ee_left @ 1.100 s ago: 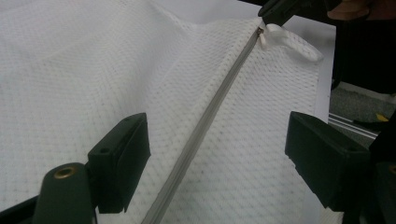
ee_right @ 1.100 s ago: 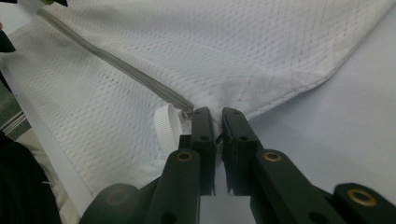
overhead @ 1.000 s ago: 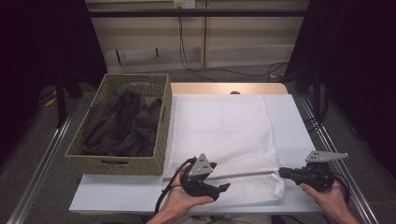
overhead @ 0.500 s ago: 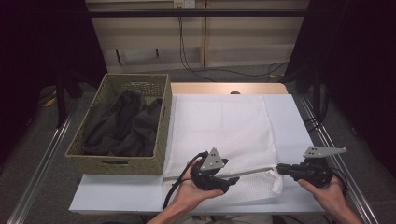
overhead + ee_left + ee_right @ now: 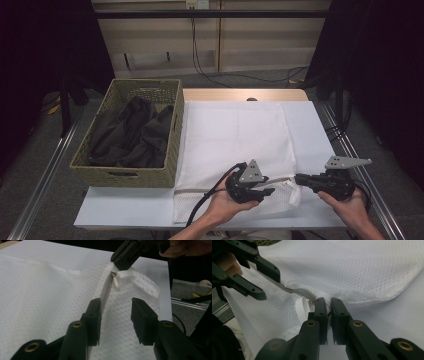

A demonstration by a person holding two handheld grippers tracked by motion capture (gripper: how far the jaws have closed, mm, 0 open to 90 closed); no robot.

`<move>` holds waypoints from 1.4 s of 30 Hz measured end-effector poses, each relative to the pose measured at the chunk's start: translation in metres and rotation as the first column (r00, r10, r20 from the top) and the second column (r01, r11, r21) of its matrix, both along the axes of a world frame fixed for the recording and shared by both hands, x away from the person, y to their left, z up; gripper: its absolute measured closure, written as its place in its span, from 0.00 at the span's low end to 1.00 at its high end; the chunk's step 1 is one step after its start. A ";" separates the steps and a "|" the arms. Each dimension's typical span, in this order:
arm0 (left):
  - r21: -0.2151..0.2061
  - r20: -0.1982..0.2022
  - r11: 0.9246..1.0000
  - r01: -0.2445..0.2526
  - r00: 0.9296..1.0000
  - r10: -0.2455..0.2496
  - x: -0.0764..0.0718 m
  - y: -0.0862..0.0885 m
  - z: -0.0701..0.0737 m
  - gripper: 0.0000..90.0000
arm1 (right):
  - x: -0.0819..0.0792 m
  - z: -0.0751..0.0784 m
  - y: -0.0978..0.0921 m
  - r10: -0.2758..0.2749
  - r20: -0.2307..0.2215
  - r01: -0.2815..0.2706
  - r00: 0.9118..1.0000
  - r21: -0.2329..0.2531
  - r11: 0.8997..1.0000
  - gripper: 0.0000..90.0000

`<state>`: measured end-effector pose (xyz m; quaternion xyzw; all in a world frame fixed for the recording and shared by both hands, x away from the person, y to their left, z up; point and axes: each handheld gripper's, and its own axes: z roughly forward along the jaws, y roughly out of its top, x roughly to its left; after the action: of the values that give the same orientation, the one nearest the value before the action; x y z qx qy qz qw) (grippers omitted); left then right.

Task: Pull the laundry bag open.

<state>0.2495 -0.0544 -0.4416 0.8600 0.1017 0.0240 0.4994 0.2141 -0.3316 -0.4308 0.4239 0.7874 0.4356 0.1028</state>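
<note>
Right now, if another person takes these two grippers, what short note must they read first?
Left gripper: open, jaws on either side of the zipper of the white mesh bag, not clamped.
Right gripper: shut on the bag's corner, beside the zipper pull.
The bag lies flat on the table. The basket of dark clothes stands at its left.
Done: the corner is pinched and lifted a little.
Left: the zipper looks closed; probably grip the pull with the left gripper, open the bag, then load the clothes.
</note>
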 end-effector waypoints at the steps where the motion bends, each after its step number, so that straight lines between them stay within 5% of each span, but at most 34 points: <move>1: 0.005 0.002 1.000 -0.006 1.000 0.006 0.000 -0.005 0.000 0.75 | 0.000 0.002 0.000 0.001 0.007 -0.001 1.000 0.006 1.000 0.94; 16: -0.003 -0.048 1.000 0.030 0.998 -0.030 0.007 -0.024 -0.010 0.87 | -0.002 0.004 0.004 0.018 0.025 -0.018 1.000 -0.007 1.000 0.94; 42: 0.033 -0.090 0.999 0.003 0.996 0.000 0.016 -0.039 -0.023 0.96 | -0.005 0.003 0.012 0.082 0.027 -0.081 0.996 -0.018 0.997 0.94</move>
<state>0.2653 -0.0935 -0.4645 0.8685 0.1233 -0.0135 0.4799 0.2088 -0.3197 -0.4282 0.3844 0.8063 0.4385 0.0994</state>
